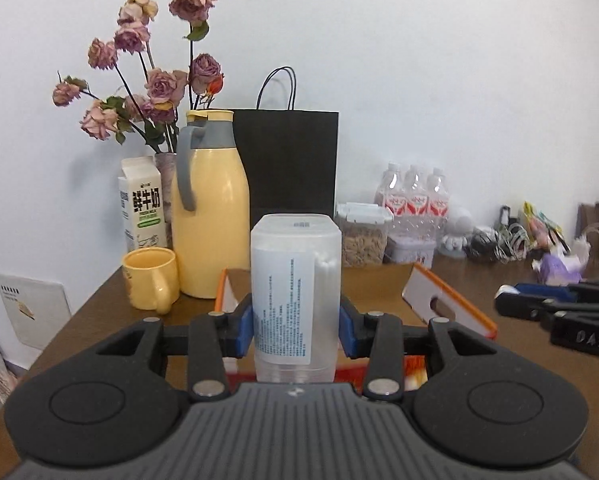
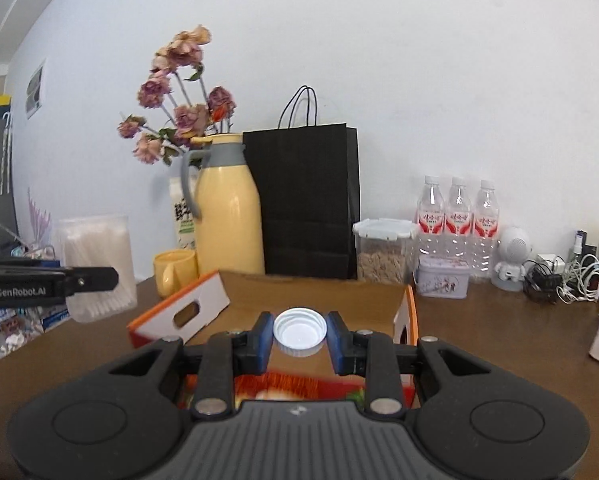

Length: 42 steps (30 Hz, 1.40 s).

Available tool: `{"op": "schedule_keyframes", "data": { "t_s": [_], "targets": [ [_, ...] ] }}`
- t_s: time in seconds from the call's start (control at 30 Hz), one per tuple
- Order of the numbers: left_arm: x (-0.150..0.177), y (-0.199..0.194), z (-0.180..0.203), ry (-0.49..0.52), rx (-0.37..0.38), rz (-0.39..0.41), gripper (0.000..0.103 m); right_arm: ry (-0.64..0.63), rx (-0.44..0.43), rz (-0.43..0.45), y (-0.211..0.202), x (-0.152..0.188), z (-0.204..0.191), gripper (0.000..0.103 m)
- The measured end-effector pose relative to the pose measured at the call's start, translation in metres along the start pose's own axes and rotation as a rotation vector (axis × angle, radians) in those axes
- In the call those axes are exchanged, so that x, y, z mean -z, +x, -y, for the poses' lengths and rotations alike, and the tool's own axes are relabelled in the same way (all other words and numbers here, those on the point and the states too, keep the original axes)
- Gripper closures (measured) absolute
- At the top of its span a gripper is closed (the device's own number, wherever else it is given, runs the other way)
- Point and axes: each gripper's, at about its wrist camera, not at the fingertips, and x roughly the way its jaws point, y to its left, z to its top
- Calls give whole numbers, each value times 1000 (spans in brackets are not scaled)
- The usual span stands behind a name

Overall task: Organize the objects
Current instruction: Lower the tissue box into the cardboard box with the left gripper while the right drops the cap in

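Observation:
My left gripper (image 1: 296, 330) is shut on a clear plastic box of cotton swabs (image 1: 295, 300), held upright above an open cardboard box (image 1: 447, 304) with orange-edged flaps. The swab box also shows at the left of the right wrist view (image 2: 97, 268), with the left gripper in front of it. My right gripper (image 2: 299, 338) is shut on a white screw cap (image 2: 299, 331), open side up, over the same cardboard box (image 2: 179, 312). The right gripper also shows at the right edge of the left wrist view (image 1: 511, 300).
On the brown table (image 2: 479, 332) along the wall stand a yellow mug (image 1: 151, 278), a yellow thermos jug (image 1: 211, 204), a milk carton (image 1: 141, 204), dried roses (image 1: 155, 80), a black paper bag (image 1: 291, 160), a seed container (image 2: 381, 250), three water bottles (image 2: 457, 216), a tin (image 2: 443, 282) and tangled cables (image 2: 567, 276).

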Motion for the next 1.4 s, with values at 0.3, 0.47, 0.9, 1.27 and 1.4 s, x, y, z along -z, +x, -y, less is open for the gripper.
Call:
{"op": "schedule_keyframes", "data": {
  "t_s": [0.3,0.47,0.9,1.27,1.4],
  "targets": [
    [-4,91,5,-42,-80,-98,61,48,56,-106,97,-11,21,76],
    [20,134,3,16,-141,-187,61,41,110,-201,130,12,32,76],
    [32,122,7,33,-170,-102,0,27,124,-244,133,24,31,28],
    [31,109,14,38,-171,-55,0,48,142,-198,123,20,34,0],
    [30,104,11,24,-170,-44,0,53,147,-186,118,19,35,0]
  ]
}}
